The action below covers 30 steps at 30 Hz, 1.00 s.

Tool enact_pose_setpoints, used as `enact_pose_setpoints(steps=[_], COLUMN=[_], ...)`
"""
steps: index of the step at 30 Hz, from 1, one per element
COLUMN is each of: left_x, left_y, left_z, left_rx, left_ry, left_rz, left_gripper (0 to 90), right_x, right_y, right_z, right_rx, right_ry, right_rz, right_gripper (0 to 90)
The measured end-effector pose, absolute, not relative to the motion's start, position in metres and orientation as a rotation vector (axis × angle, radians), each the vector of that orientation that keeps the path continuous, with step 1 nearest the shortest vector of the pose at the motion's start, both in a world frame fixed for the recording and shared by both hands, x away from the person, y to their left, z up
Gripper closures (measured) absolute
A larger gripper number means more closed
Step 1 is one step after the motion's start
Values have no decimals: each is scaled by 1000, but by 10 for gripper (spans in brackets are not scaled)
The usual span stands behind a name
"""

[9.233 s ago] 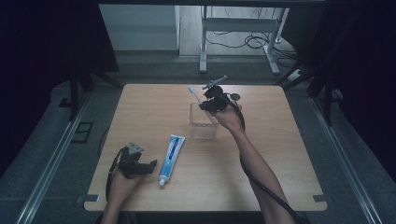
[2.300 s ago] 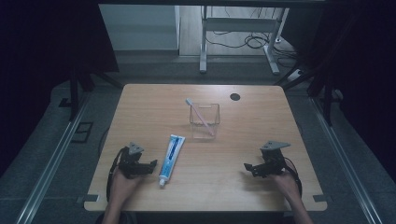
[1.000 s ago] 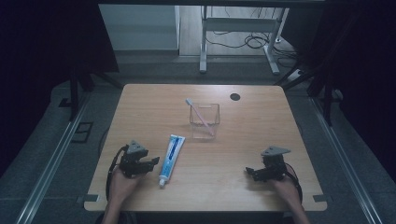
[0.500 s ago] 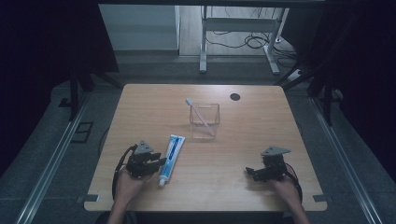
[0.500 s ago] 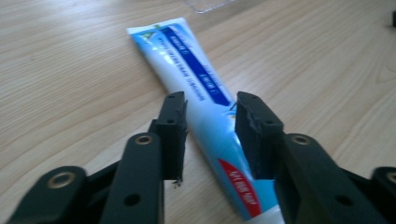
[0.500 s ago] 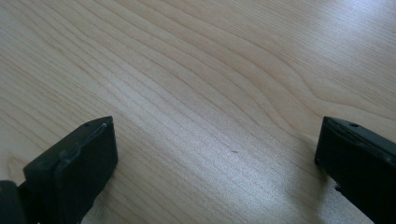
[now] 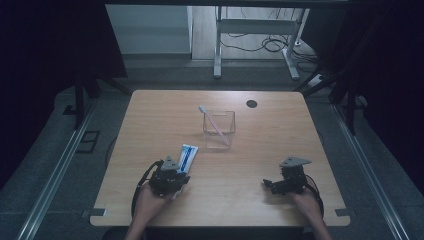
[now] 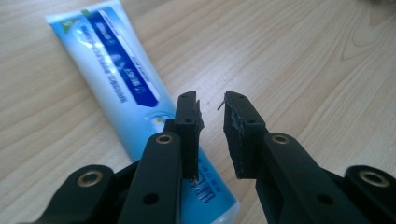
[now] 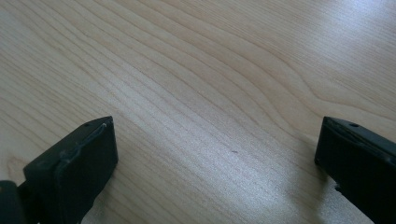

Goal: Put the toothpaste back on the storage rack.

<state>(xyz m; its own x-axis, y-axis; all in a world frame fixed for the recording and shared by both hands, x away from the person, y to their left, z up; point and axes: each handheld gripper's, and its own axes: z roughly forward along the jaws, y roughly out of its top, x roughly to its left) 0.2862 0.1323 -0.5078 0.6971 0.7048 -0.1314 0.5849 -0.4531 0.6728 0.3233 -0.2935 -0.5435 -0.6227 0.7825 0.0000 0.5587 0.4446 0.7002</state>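
Wooden table (image 7: 150,120), dark room around it. Left gripper (image 8: 212,109) hangs over the toothpaste tube (image 8: 121,88) near the front edge, its jaws just closing, drawn near together with only air between. Beyond sits the clear box (image 7: 219,131) holding a toothbrush (image 7: 212,121). Right gripper (image 7: 270,184) rests wide apart, well away.

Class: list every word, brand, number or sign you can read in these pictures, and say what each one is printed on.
None can be read.
Toothpaste tube: white lettering along its dark blue band, too blurred to read.
Toothpaste tube, near its end by the left gripper: small print, too blurred to read.
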Motion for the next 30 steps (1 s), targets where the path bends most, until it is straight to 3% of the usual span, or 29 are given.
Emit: enact_pose_setpoints(steps=[12,30], left_x=[280,286], left_y=[124,150], left_z=[-514,-514], left_rx=[2254,2285], left_ry=[995,1018], left_rz=[224,244], left_gripper=[781,767], right_x=[323,323], right_y=[-294,-294], right_z=[-544,-544], right_rx=[1145,1146], right_ry=[2377,2378], right_rz=[972,972], right_gripper=[0,0])
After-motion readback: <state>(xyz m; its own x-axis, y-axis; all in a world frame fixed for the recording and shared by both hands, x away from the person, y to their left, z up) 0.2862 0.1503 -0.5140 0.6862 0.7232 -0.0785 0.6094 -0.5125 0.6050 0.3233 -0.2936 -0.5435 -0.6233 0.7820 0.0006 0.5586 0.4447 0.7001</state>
